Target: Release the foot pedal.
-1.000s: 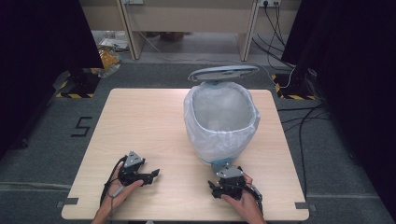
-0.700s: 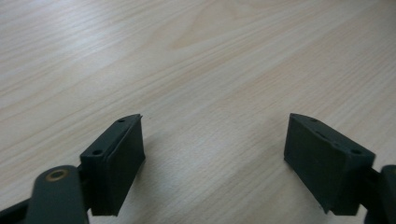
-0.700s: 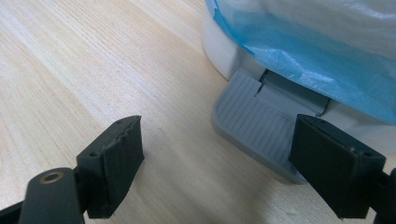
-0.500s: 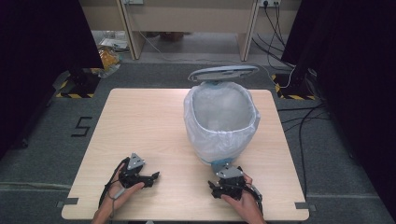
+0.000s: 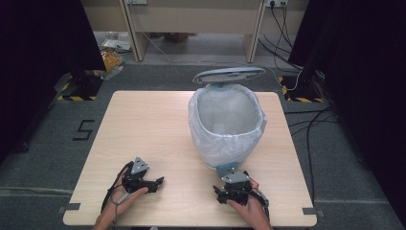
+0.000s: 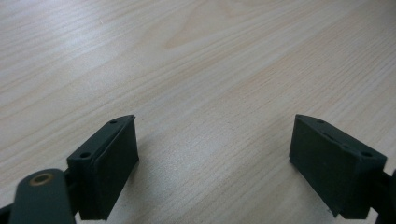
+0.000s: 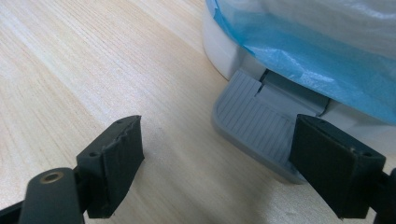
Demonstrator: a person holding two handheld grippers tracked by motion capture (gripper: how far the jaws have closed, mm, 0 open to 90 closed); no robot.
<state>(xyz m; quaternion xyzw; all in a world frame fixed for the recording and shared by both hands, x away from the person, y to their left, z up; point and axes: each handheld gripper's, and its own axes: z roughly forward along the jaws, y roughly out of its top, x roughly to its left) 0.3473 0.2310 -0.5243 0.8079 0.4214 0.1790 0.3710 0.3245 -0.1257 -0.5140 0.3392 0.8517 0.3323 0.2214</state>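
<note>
bin with a bag at the table's middle right, lid up, both grippers resting near the front edge
the bag looks thin, soft and slippery, best pinched at its folded rim; the bin is light, stiff plastic. right gripper gapes wide and empty just before the pedal. left gripper holds nothing; its jaws have just been opening. otherwise nothing has shifted.

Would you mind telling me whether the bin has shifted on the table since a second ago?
No. The bin keeps its place against the table's far edge.
</note>
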